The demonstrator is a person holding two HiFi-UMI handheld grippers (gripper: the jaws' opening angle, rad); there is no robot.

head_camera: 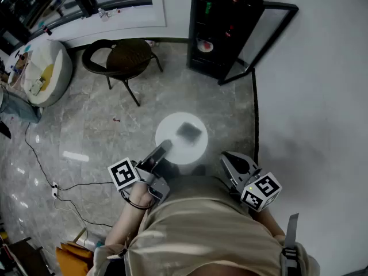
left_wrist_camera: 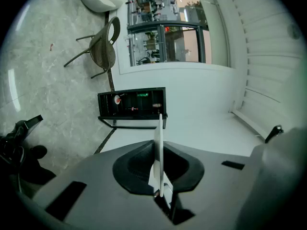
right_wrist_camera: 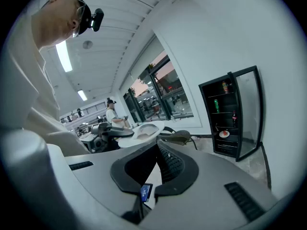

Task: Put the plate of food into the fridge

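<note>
Nearest the lens, along the bottom edge: a beige shirt [head_camera: 201, 234]. At far left, across the pale stone floor [head_camera: 86, 125]: a thin black cable [head_camera: 35, 160]; above it, a white cushioned seat [head_camera: 49, 68] strewn with small items. Further right, a dark round-backed chair [head_camera: 123, 56] beside the white wall [head_camera: 132, 19]. Below that, the left gripper [head_camera: 163, 149]: jaws pinched on the rim of the white plate [head_camera: 195, 148], seen edge-on as a thin white blade between them in the left gripper view. On the plate, a dark, blurred helping of food [head_camera: 188, 132]. Held flat out in front of the body, over the floor, well short of the fridge [head_camera: 221, 16]. Up at the back, that black fridge, glass door [head_camera: 270, 33] swung open to the right; on its shelves a green can [head_camera: 208, 7], a dark bottle [right_wrist_camera: 234, 117] and a second small plate [head_camera: 205, 46] with something red on it. Last, at right, the right gripper [head_camera: 230, 160]: jaws closed together, nothing between them, near the held plate's right edge but not touching it.
</note>
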